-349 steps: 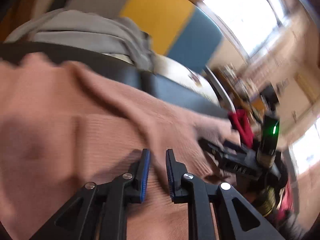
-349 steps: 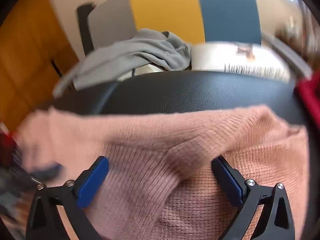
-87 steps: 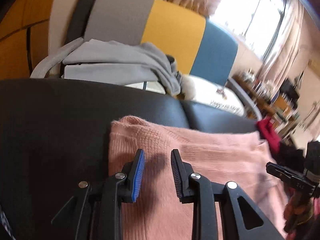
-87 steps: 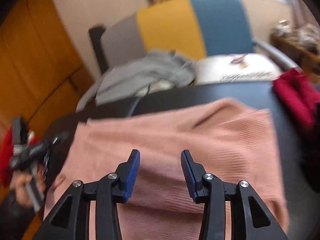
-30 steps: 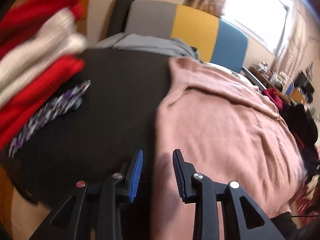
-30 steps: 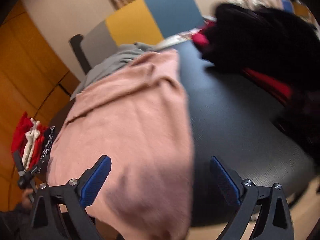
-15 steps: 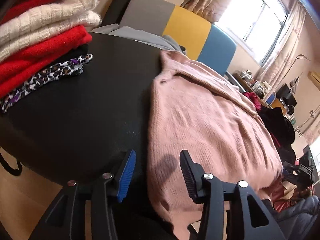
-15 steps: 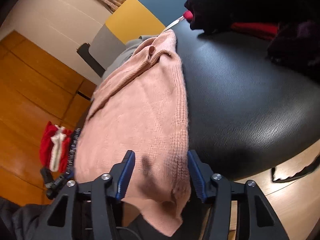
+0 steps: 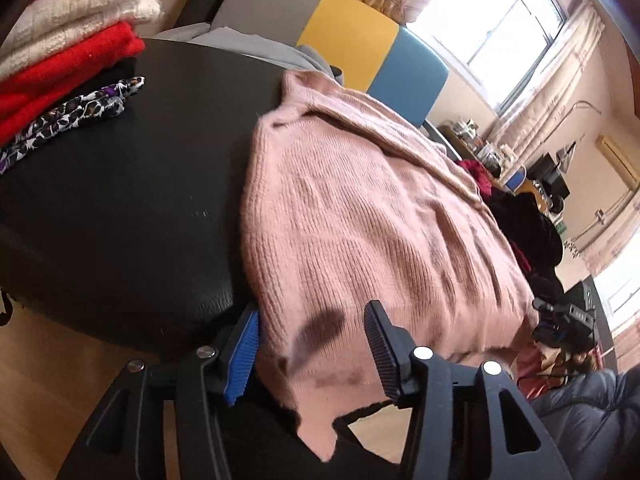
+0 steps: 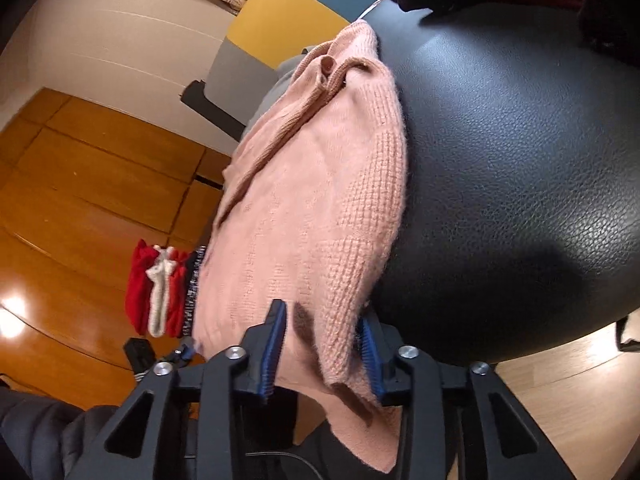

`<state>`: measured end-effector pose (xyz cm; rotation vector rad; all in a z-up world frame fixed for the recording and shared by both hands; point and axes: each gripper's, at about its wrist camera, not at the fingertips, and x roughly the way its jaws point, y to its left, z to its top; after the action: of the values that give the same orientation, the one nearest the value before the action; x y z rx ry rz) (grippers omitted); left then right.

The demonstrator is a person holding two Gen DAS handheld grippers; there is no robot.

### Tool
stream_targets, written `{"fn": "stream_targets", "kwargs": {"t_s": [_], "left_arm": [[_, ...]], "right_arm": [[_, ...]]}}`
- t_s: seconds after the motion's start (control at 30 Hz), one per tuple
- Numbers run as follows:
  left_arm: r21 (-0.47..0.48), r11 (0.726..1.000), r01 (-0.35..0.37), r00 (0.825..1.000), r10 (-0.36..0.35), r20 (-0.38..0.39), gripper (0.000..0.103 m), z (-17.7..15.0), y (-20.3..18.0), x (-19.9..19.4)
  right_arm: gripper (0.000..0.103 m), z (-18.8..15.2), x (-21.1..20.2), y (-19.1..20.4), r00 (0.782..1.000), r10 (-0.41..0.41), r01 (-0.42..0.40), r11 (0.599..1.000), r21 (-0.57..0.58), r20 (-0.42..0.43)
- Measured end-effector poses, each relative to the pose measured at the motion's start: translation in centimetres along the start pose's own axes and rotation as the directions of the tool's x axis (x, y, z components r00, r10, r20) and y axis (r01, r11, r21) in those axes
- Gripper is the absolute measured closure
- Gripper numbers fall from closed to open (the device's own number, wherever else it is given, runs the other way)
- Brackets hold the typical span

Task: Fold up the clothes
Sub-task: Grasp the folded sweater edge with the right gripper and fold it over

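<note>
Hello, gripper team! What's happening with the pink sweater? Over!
Both grippers, left and right, open, straddling the pink sweater hem. Sweater overhangs the black table. Nothing blocking. Over.

Two handheld black plastic grippers: the left gripper and the right gripper each have ribbed blue finger pads, silver screws and triangular cut-outs. A dark puffy sleeve shows.

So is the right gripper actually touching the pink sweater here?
Touching. In the right wrist view the right gripper straddles the pink sweater's hanging hem, with knit pressed against both blue pads, jaws not fully shut.
</note>
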<state>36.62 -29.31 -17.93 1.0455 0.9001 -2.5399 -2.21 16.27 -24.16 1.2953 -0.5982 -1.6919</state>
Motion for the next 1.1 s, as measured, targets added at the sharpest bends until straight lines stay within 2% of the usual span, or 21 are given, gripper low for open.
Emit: {"fn": "stream_targets", "kwargs": {"t_s": [0.1,0.17,0.2,0.27,0.3,0.33,0.37,0.43,0.53,0.63,0.7,0.8,0.93,1.0,1.1], "left_arm": [[0.011,1.0,0.002,1.0,-0.002,-0.017,0.052,0.2,-0.5,0.2],[0.018,1.0,0.003,1.0,-0.003,-0.028,0.054,0.3,-0.8,0.4],[0.022,1.0,0.004,0.999,-0.003,-0.034,0.061,0.4,-1.0,0.4],[0.029,1.0,0.005,0.999,-0.004,-0.046,0.068,0.5,-1.3,0.6],[0.05,0.999,-0.02,0.998,0.023,-0.058,0.084,0.5,-1.6,0.9],[0.071,0.996,-0.045,0.996,0.05,-0.069,0.093,0.6,-1.8,1.2],[0.065,0.997,-0.053,0.996,0.057,-0.072,0.094,0.6,-1.8,1.4],[-0.009,1.0,0.008,0.996,-0.009,-0.087,0.094,1.1,-0.9,1.3],[-0.051,0.991,0.12,0.988,-0.125,-0.088,0.094,2.4,-0.5,0.8],[-0.084,0.967,0.241,0.967,-0.246,-0.065,0.094,3.8,-0.2,0.2],[-0.1,0.935,0.34,0.938,-0.345,-0.036,0.094,5.1,-0.2,-0.3],[-0.078,0.901,0.426,0.903,-0.429,-0.016,0.094,7.1,-0.9,-0.5],[-0.1,0.847,0.521,0.853,-0.518,0.06,0.094,10.4,-0.6,0.0],[-0.099,0.83,0.549,0.836,-0.54,0.1,0.094,12.4,-0.4,0.7],[-0.097,0.825,0.556,0.829,-0.544,0.131,0.094,15.6,-0.5,2.8]], "right_arm": [[0.062,-0.1,0.4,0.5,0.999,-0.018,0.017,1.0,-0.02,-0.044],[0.073,0.2,0.5,0.6,0.995,-0.073,0.072,0.997,-0.02,-0.061],[0.092,0.2,0.6,0.6,0.993,-0.098,0.097,0.995,-0.023,-0.068],[0.092,0.2,0.6,0.8,0.989,-0.13,0.127,0.991,-0.043,-0.07],[0.092,0.2,0.7,1.0,0.988,-0.142,0.139,0.989,-0.047,-0.069],[0.092,0.2,0.8,1.3,0.986,-0.153,0.15,0.987,-0.052,-0.065],[0.092,0.1,0.9,1.5,0.985,-0.164,0.16,0.985,-0.057,-0.061],[0.092,0.1,0.9,1.9,0.983,-0.173,0.17,0.984,-0.054,-0.055],[0.092,0.4,1.3,3.2,0.994,-0.075,0.07,0.996,-0.056,-0.075],[0.092,1.2,2.6,4.6,0.994,-0.011,0.002,0.997,-0.079,-0.108],[0.092,1.9,3.1,4.9,0.994,0.025,-0.032,0.997,-0.071,-0.107],[0.092,2.9,3.8,5.7,0.99,0.105,-0.11,0.993,-0.052,-0.089],[0.092,5.3,4.2,6.9,0.981,0.191,-0.193,0.98,-0.046,-0.04],[0.092,7.1,4.8,7.5,0.978,0.209,-0.21,0.976,-0.055,-0.02],[0.092,10.0,6.4,8.2,0.976,0.217,-0.216,0.975,-0.059,0.014]]}}
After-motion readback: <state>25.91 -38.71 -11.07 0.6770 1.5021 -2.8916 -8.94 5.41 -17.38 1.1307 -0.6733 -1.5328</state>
